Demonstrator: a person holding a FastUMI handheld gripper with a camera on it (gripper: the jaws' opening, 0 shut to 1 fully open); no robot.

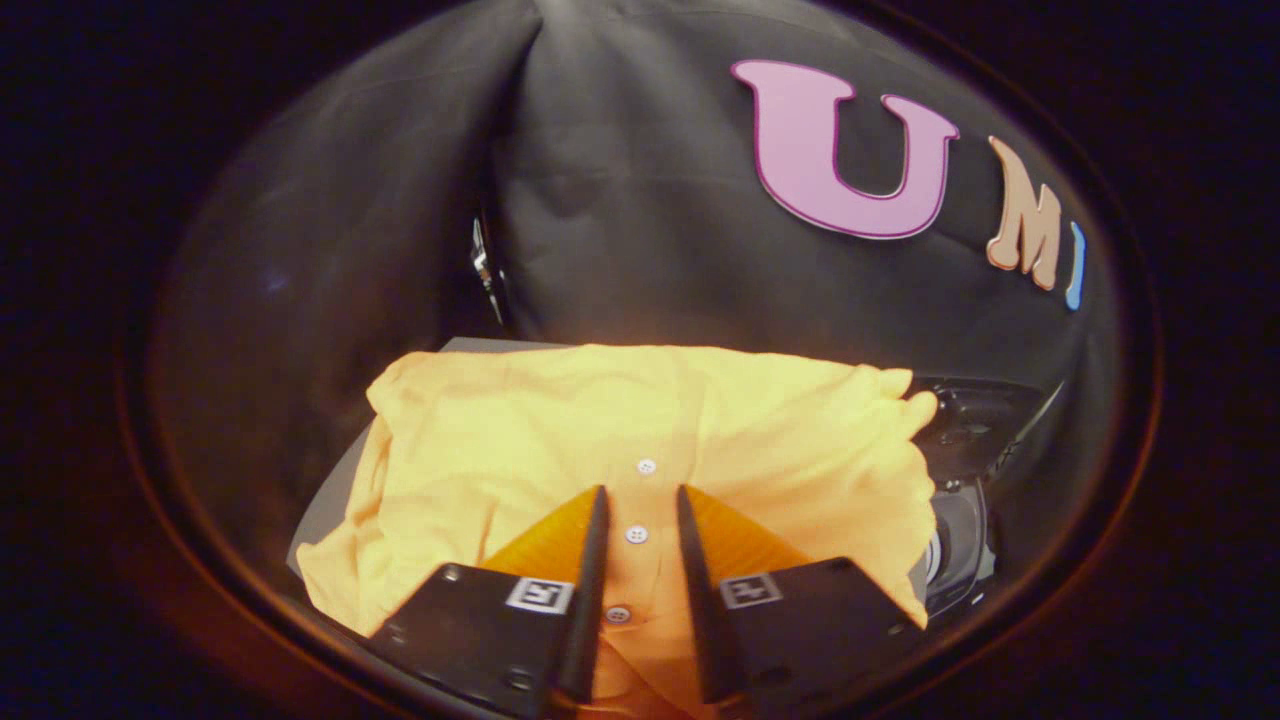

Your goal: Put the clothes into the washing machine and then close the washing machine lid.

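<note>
A yellow button-front shirt point(500, 440) lies spread over a grey flat surface point(325, 510), its row of white buttons point(637, 534) running toward me. My gripper point(640, 495) hovers over the shirt's near part with its two black fingers point(590, 570) a little apart. The button strip shows flat in the gap between them, and neither finger presses on the cloth. Just right of the shirt stands a dark machine point(965, 440) with a round part point(955, 545) low on its side; the shirt's right edge covers some of it.
Black cloth wall hangs close behind the shirt and the machine. A fold in that wall with a small metal fitting point(483, 265) stands behind the shirt's left half. The grey surface ends at an edge just left of the shirt.
</note>
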